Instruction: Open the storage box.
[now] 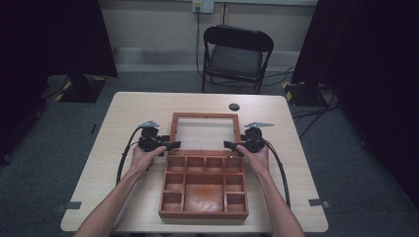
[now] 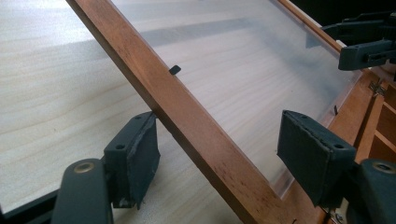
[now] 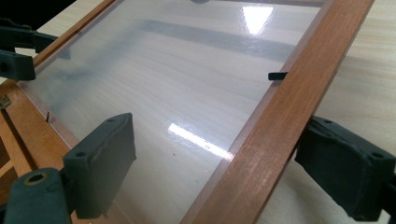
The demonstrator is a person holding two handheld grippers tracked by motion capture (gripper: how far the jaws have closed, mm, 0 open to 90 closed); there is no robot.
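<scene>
1. Wooden box (image 1: 203, 190) sits lower centre of the high view on the table (image 1: 123, 113), its glass lid (image 1: 205, 133) flipped open flat behind it.
2. Left gripper (image 2: 217, 158): jaws apart, straddling the lid's wooden side rail; outer pad looks right against it, inner one clear.
3. Right gripper (image 3: 233, 175): same deal, jaws spread around the opposite rail, not clamped.

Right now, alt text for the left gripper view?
The left gripper straddles the wooden side rail of a clear-paned box lid, jaws open and not pressing it. The right gripper sits at the lid's far rail, light wooden table beneath.
</scene>
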